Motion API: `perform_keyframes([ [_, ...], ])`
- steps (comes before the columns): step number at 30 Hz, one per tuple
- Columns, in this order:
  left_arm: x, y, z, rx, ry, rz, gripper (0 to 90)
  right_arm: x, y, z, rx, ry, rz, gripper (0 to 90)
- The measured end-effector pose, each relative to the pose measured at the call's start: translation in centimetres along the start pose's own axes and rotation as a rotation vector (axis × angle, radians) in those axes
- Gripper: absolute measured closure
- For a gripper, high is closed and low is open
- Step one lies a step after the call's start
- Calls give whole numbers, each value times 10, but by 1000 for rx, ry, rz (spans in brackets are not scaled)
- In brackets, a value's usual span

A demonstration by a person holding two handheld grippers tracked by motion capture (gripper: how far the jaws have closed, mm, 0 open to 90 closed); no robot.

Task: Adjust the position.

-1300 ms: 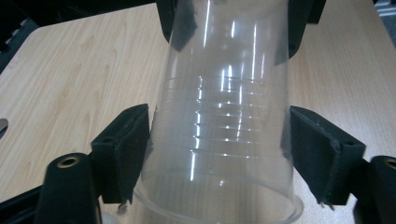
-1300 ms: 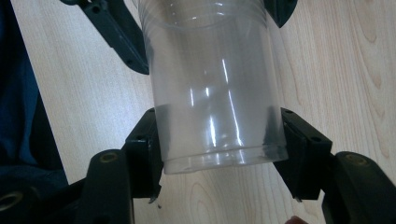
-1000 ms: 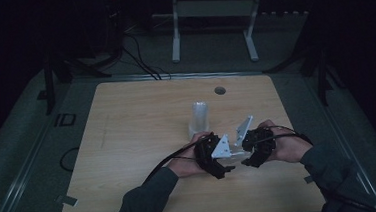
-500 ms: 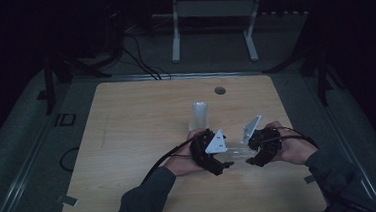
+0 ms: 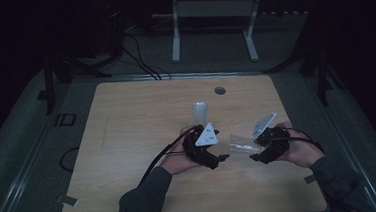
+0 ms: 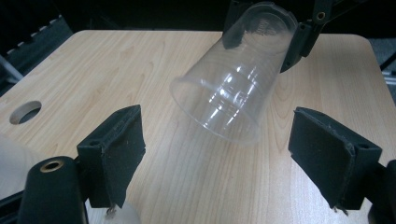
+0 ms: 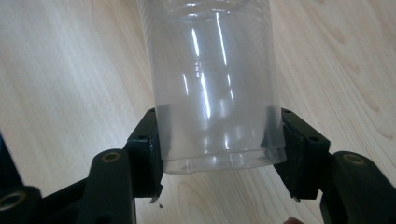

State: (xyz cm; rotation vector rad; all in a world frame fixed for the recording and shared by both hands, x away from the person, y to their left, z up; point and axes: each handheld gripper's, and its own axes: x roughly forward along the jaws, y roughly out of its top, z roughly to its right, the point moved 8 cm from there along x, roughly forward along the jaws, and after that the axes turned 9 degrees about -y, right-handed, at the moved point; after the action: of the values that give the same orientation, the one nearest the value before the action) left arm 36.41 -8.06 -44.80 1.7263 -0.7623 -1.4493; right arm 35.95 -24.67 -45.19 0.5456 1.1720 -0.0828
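Nearest the person, both hands sit close together over the front half of the wooden table [image 5: 128,140]. The right gripper [image 5: 266,148] has its jaws clamped on the base end of a clear plastic cup [image 7: 212,93]; the right gripper view shows both pads pressed against the cup's walls just above its bottom. The cup is held off the table, tipped on its side, its open mouth pointing across toward the other hand.

The left gripper [image 6: 224,154] stands wide apart and holds nothing. In its own view the cup's rim hangs between and a little beyond the two black pads [image 6: 119,144], touching neither. So this reads as a handover, or a two-handed grip being set up: the cup is presented, the receiver is ready.

The next move, as I judge it, calls for the left gripper to slide forward until its pads flank the cup's wall near the rim, then squeeze gently, since thin plastic will buckle under a hard pinch. Only then should the right let go.

Farther up the table, a second clear cup [image 5: 200,112] stands upright, well apart from the hands. Beyond it, a round hole [image 5: 219,90] sits near the far edge.
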Motion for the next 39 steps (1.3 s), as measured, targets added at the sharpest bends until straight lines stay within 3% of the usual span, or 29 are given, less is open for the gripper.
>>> perform_keyframes([
  [5,0,-2,-4,-23,10,0,181,-1,-1,5,70,-32,74,415],
  [18,-4,-2,-12,-80,34,27,193,2,-3,9,197,-125,184,415],
  [30,-1,0,-13,-112,28,45,210,-1,2,7,315,-168,330,416],
  [39,-2,3,-14,-140,25,72,221,-4,4,1,377,-182,411,416],
])
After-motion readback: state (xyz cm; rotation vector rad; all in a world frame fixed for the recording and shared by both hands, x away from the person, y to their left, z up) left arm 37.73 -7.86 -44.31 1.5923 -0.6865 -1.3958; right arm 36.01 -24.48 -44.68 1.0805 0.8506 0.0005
